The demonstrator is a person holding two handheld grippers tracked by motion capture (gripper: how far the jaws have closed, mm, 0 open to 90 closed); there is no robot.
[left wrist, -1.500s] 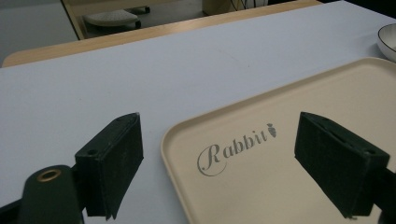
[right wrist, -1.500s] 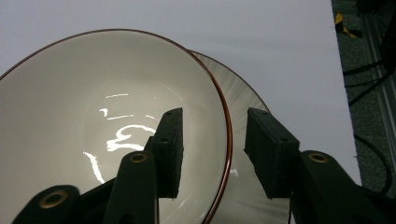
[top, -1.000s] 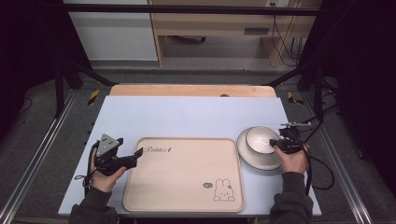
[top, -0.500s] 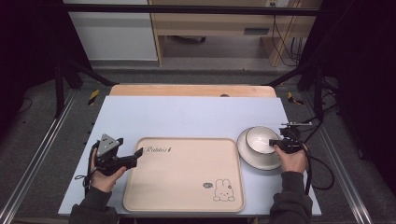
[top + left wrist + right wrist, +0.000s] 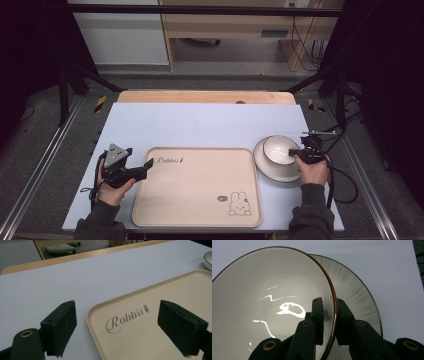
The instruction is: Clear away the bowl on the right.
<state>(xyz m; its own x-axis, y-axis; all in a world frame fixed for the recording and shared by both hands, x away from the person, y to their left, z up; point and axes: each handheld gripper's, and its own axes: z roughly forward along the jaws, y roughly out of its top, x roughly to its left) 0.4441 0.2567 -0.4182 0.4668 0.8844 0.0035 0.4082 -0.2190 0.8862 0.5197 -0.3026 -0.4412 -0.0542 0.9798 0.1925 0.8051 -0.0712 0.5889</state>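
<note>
One bowl (image 5: 278,149) on one plate (image 5: 270,170); right hand-held gripper (image 5: 296,154) pinching bowl rim; left hand-held gripper (image 5: 148,163) spread beside one tray (image 5: 197,200).

White brown-rimmed bowl (image 5: 278,150) sits on plate (image 5: 272,171).

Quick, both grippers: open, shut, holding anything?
Left gripper: open, holding nothing, jaws either side of the tray corner.
Right gripper: shut on the bowl rim.
</note>
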